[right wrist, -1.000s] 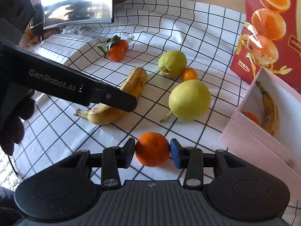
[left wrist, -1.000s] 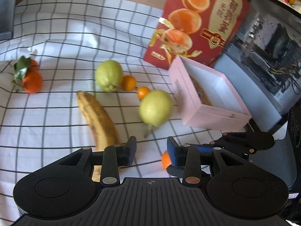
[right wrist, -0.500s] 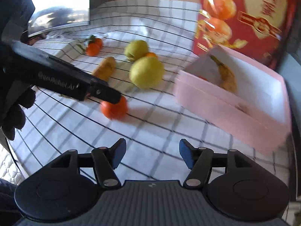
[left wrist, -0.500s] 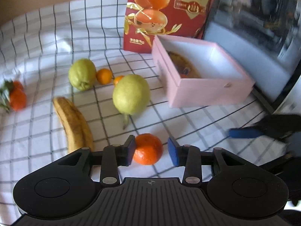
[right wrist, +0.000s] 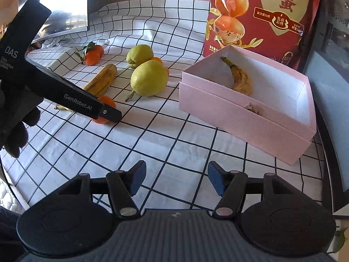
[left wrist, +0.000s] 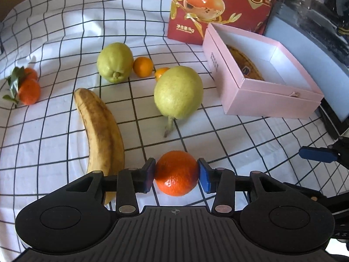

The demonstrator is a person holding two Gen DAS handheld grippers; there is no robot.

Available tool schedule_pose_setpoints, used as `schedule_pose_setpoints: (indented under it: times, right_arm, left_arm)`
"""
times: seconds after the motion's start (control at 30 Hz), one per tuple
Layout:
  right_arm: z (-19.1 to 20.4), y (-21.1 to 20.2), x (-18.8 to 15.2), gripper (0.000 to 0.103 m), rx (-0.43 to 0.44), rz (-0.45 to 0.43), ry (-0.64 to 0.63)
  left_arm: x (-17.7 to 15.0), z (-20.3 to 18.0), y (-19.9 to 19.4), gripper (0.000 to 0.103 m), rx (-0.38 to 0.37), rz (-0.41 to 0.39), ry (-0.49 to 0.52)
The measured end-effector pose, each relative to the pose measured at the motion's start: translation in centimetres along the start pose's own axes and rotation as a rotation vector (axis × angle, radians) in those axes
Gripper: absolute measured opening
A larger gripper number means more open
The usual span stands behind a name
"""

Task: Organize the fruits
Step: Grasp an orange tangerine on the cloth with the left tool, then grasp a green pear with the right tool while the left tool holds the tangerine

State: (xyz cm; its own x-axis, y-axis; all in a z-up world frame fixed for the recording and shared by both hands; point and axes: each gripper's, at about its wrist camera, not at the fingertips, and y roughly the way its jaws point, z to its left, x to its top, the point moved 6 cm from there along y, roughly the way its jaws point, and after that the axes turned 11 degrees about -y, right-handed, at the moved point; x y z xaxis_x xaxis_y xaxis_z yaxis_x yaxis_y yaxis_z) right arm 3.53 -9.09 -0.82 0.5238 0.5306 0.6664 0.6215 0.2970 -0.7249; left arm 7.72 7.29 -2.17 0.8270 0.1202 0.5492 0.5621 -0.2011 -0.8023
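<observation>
on my left gripper [left wrist: 176, 174] the two blue pads sit against either side of a tangerine [left wrist: 176, 173], closed onto it, with the fruit low over the checked cloth [left wrist: 229, 135]. i cannot tell whether it is lifted or resting. my right gripper [right wrist: 176, 180] hangs with its fingers spread wide and nothing between them, only bare cloth below. from that side i see the left tool's black finger crossing the same tangerine [right wrist: 106, 103].

just left of the held fruit lies a banana [left wrist: 100, 131], its near end beside my left finger. a little farther on sits a large pear [left wrist: 178, 92], stem toward me, and to its right the open pink box [left wrist: 270, 100] with a second banana [right wrist: 240, 77] lying inside against the far wall. behind the pear are a smaller green fruit [left wrist: 115, 62] and two small oranges [left wrist: 143, 67] touching it. far left, a leafy pair of tangerines [left wrist: 27, 87]. a red food bag [left wrist: 220, 6] stands behind the box.
</observation>
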Motion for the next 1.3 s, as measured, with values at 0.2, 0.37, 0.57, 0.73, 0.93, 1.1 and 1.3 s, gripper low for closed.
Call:
schedule_pose_setpoints:
  times: [0.2,0.37,0.57,0.73,0.93,1.1,1.3]
  right_arm:
    - [1.6,0.2,2.3,0.063,-0.054,-0.044,-0.169]
    - [3.8,1.0,6.4,0.063,-0.073,-0.113,-0.323]
    - [8.1,4.8,9.6,0.063,-0.160,-0.107,-0.759]
    - [9.0,7.2,9.8,0.063,-0.248,-0.095,-1.043]
    - [8.6,9.5,11.1,0.063,-0.190,-0.047,-1.008]
    - [7.0,10.7,14.0,0.058,-0.083,-0.025,-0.695]
    - [5.6,12.2,14.9,0.058,0.029,0.060,-0.568]
  left_arm:
    - [-0.5,1.1,-1.7,0.046,-0.048,-0.021,-0.068]
    - [-0.3,3.0,-3.8,0.046,-0.054,-0.061,-0.129]
    - [-0.1,5.9,-5.9,0.046,-0.065,-0.106,-0.200]
    - [-0.5,8.1,-7.0,0.046,-0.081,-0.139,-0.274]
    - [-1.2,10.3,-7.4,0.046,-0.073,-0.143,-0.332]
    - [-1.3,12.1,-7.7,0.046,-0.051,-0.143,-0.355]
    - [-1.4,13.3,-7.4,0.046,-0.043,-0.132,-0.387]
